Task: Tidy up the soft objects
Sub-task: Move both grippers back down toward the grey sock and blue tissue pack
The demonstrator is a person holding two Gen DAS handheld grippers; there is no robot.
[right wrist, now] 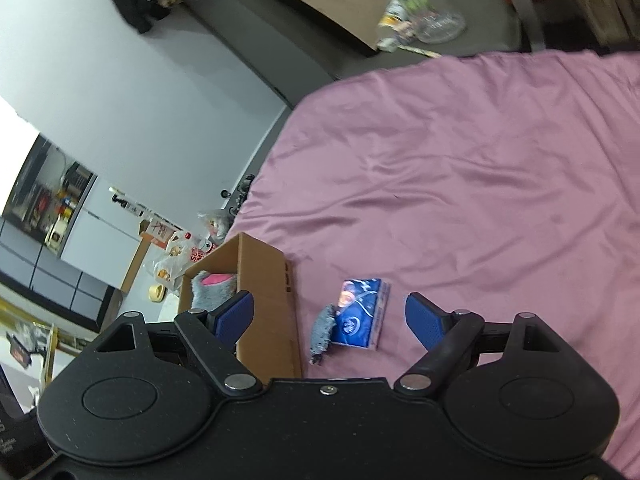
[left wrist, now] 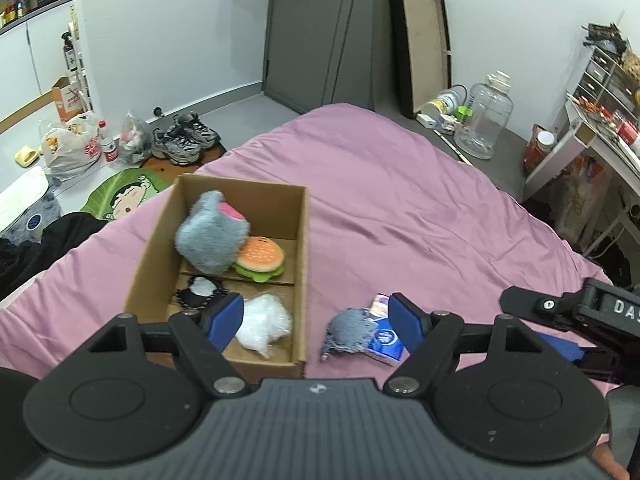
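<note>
My left gripper [left wrist: 316, 322] and right gripper [right wrist: 330, 318] both hang spread and empty over the bed [left wrist: 400, 200]. Just ahead, frayed denim scrap [left wrist: 350, 330] overlaps a glossy blue tissue pack [right wrist: 360, 314]. Beyond sits the cardboard box [left wrist: 302, 240]: crinkled white plastic [left wrist: 264, 324], fuzzy grey plush [left wrist: 212, 236], burger toy [left wrist: 260, 260] partly hidden.

black left gripper [left wrist: 316, 322], blue-padded jaws, silver pivot screws
</note>
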